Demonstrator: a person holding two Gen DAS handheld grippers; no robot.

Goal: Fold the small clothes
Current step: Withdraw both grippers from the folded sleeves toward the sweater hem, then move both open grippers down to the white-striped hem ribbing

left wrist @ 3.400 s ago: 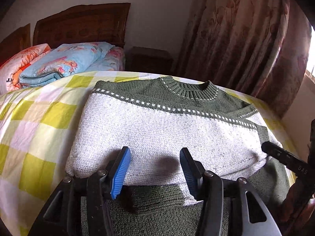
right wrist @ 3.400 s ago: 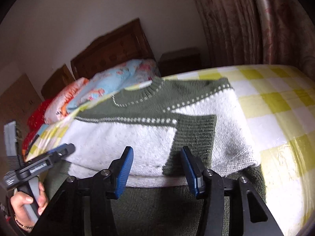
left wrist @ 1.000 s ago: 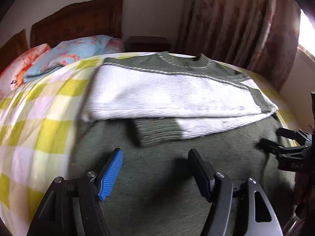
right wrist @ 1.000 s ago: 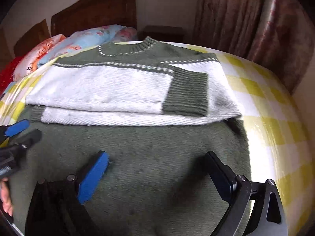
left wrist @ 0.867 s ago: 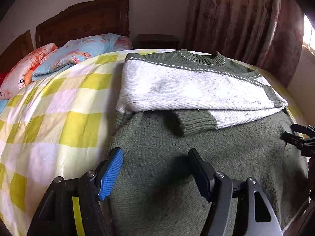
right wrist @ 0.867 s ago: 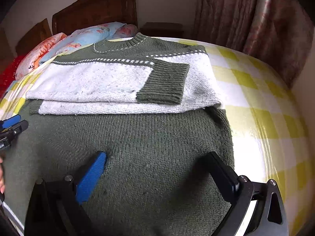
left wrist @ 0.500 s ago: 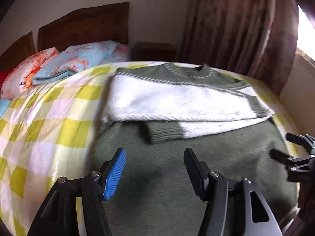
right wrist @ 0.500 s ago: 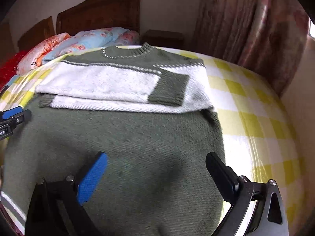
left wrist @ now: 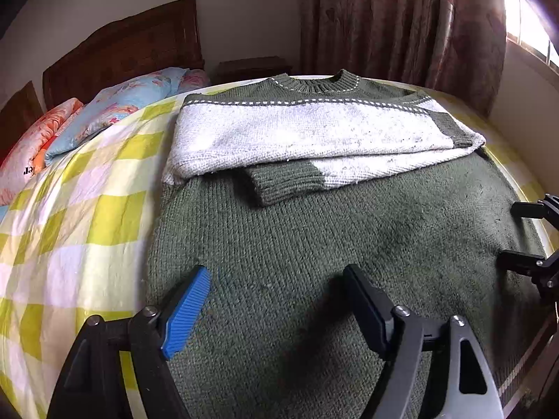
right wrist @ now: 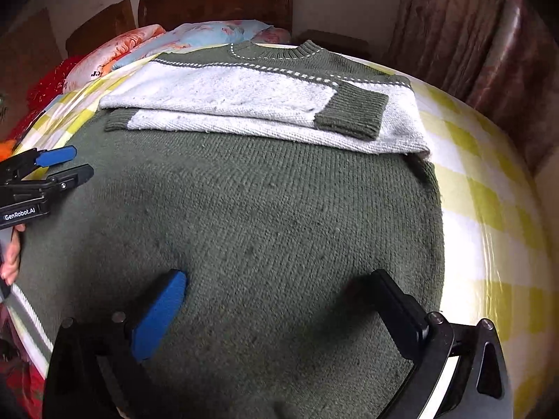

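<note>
We now hover both grippers over the green lower half of the sweater (left wrist: 314,244), nearer the bed's (left wrist: 70,227) foot edge than a second ago. Our left gripper (left wrist: 276,300) is opening, empty; the right gripper (right wrist: 279,300) stands wide, empty. We judge the hem fold comes next.

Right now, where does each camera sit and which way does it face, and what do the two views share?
Left wrist: sits on the left gripper, looking forward and down over the sweater toward the headboard; its own open, empty, still opening fingers show, and the right gripper at the right edge.
Right wrist: sits on the right gripper, facing the same way from further right; its open, empty fingers show, plus the left gripper and a hand.
Shared: sweater, checked bedspread, pillows, curtain.
</note>
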